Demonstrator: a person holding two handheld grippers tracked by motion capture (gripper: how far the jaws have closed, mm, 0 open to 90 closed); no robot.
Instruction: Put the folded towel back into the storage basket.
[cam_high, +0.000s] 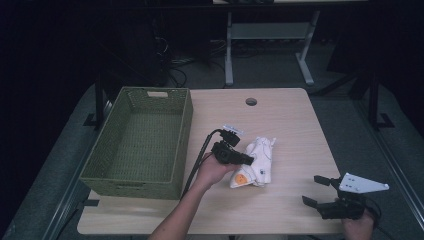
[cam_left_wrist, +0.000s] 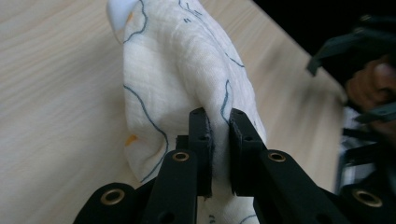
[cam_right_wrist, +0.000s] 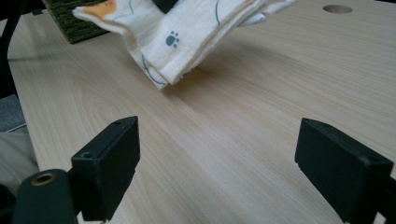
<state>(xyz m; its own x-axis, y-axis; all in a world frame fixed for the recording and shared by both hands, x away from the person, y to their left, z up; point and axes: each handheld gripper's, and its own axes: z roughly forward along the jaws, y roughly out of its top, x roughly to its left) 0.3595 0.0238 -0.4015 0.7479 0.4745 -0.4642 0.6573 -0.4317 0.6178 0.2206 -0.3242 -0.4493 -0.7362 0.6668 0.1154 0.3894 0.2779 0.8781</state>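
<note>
Left gripper (cam_left_wrist: 218, 122) pinching soft folded cloth (cam_left_wrist: 177, 60) at its edge fold | limp, light, will droop | right gripper (cam_right_wrist: 217, 158) jaws apart, cloth ahead

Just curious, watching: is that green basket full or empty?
Empty. The high view looks into the green basket and shows its bare woven floor; the cloth lies outside, on the table.

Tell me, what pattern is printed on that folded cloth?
The cloth is cream with thin blue lines, a blue paw print and orange patches, clearest in the right gripper view.
</note>
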